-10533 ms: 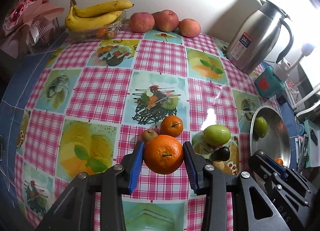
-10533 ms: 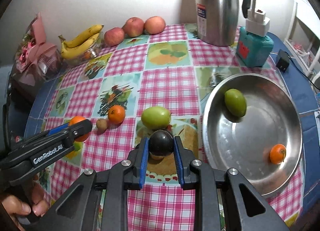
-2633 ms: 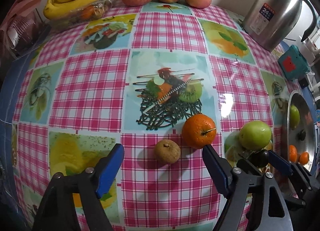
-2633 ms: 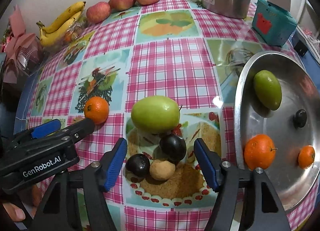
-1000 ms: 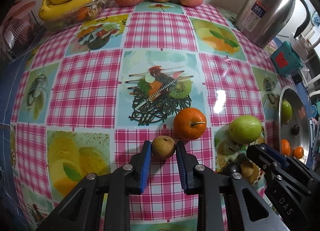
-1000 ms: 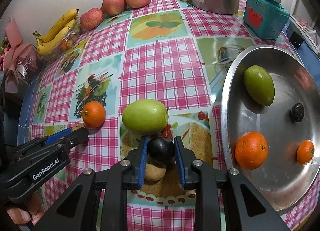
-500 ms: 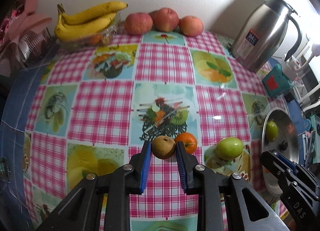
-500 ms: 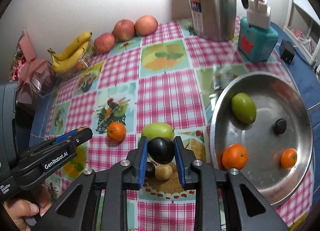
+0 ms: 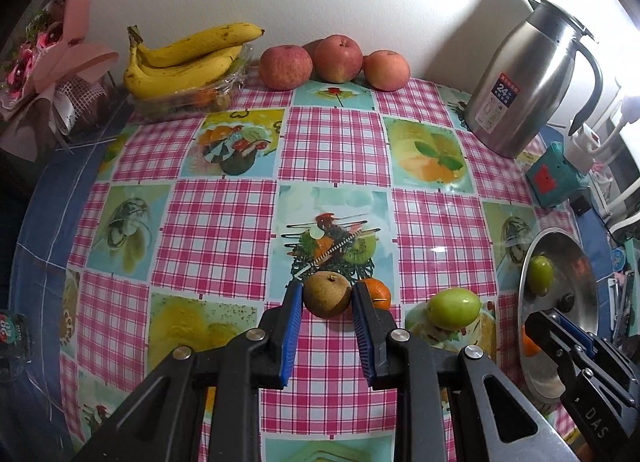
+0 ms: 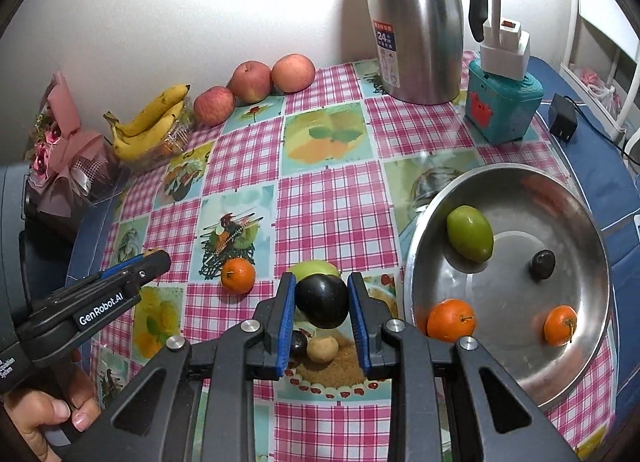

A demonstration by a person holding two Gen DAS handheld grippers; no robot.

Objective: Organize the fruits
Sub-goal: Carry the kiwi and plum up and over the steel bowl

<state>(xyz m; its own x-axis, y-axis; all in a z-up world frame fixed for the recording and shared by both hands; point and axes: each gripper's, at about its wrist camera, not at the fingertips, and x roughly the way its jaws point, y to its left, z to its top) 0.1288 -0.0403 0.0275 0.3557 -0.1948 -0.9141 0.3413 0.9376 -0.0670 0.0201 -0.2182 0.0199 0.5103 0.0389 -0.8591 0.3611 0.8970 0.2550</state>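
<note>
Fingers clamped both sides: your left gripper [image 9: 327, 298] holds the brown fruit [image 9: 327, 294], your right gripper [image 10: 322, 300] the plum [image 10: 322, 300], both above the table. Round fruit could slip or roll from the pan [image 10: 560, 189] on the right if dropped high.

Count, both views: three apples [image 9: 334, 61] by the wall; one banana bunch [image 9: 184, 61]. Oranges [image 10: 450, 320]: three, two of them in the steel pan [image 10: 560, 197]. Green fruits [image 10: 469, 233]: two. Dark plums [image 10: 322, 300]: three. Small brown fruits [image 9: 327, 294]: two. One steel jug [image 10: 416, 17].
</note>
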